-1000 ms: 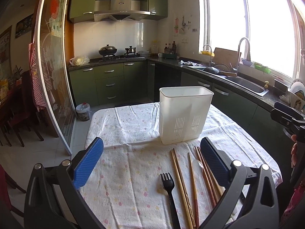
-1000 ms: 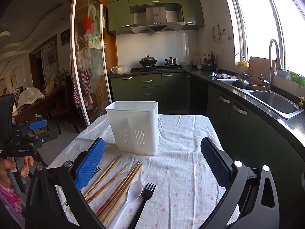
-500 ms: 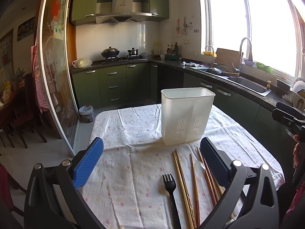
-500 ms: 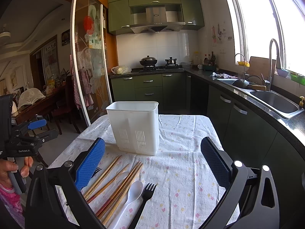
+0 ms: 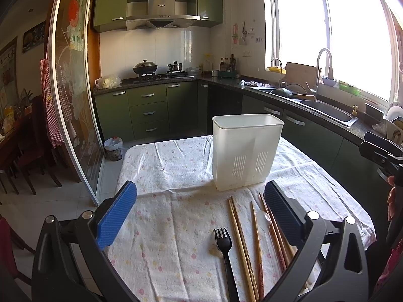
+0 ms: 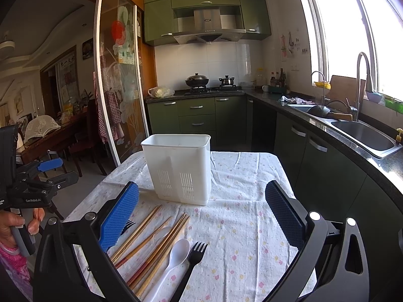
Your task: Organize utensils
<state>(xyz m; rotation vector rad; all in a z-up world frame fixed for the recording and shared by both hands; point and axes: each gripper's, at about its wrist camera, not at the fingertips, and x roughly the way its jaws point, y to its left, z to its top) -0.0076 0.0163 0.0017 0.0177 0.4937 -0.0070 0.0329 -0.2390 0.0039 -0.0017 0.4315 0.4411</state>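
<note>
A white plastic utensil holder (image 5: pixel 245 151) stands upright on the cloth-covered table (image 5: pixel 163 176); it also shows in the right wrist view (image 6: pixel 180 167). In front of it lie several wooden chopsticks (image 5: pixel 239 239) (image 6: pixel 151 239), a black fork (image 5: pixel 224 249) (image 6: pixel 192 259), a white spoon (image 6: pixel 176 256) and a clear spoon (image 5: pixel 263 220). My left gripper (image 5: pixel 201 214) is open and empty, above the table short of the utensils. My right gripper (image 6: pixel 201 214) is open and empty, above the utensils. A second black fork (image 6: pixel 127 225) shows behind the right gripper's left finger.
The table edge drops to the floor on the left (image 5: pixel 121 173). A glass sliding door (image 5: pixel 73 100) stands left. Green kitchen cabinets (image 5: pixel 151 110) and a counter with a sink (image 5: pixel 325 110) run behind and right. The other gripper, hand-held, shows at each view's edge (image 6: pixel 32 188) (image 5: pixel 382 151).
The left wrist view has shifted slightly, so the holder sits a little further right and lower. The right gripper and the utensils have barely moved. Both grippers stay open.
</note>
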